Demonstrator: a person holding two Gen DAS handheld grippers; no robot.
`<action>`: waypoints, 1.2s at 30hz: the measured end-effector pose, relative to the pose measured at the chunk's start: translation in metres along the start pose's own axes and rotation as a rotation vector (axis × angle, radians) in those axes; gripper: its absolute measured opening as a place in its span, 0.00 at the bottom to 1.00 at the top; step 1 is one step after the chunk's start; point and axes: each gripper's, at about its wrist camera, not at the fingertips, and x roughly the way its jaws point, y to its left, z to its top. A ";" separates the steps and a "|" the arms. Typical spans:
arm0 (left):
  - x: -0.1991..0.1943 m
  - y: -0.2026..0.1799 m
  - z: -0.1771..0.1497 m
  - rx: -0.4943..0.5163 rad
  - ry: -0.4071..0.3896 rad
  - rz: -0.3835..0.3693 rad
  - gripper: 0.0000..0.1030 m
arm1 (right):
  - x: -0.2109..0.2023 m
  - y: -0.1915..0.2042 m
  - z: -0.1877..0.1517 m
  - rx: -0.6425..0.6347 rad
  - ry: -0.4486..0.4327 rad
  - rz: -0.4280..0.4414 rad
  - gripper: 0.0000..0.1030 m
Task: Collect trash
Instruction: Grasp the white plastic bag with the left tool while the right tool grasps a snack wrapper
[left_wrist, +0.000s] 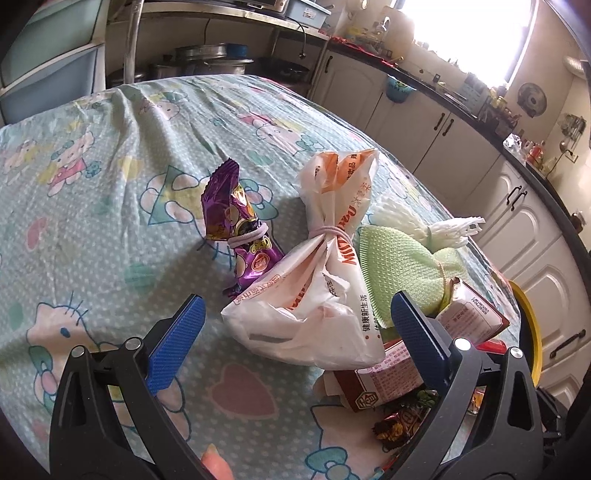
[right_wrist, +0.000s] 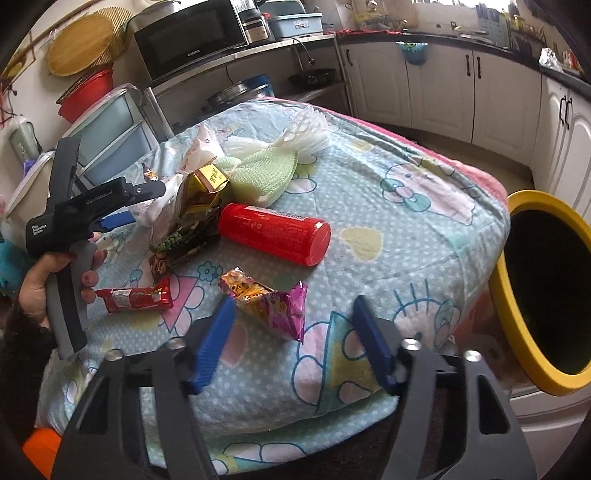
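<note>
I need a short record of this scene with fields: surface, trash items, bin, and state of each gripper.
surface: table under a cartoon-print cloth
trash near left gripper: white plastic bag tied with a band, purple wrapper, green mesh bundle
trash near right gripper: pink snack wrapper, red can lying on its side, red bar wrapper
bin: yellow-rimmed bin beside the table edge
left gripper: open, white bag between the fingers, not pressed
right gripper: open, holding nothing, pink wrapper just ahead
</note>
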 end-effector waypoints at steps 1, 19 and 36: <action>0.000 0.001 0.000 -0.004 0.002 -0.005 0.90 | 0.000 0.000 0.000 0.003 0.005 0.012 0.47; -0.004 0.001 -0.002 -0.007 0.038 -0.030 0.56 | -0.005 0.004 0.003 -0.021 0.010 0.052 0.21; -0.033 -0.008 0.001 0.014 -0.004 -0.074 0.21 | -0.021 0.007 0.013 -0.027 -0.041 0.053 0.20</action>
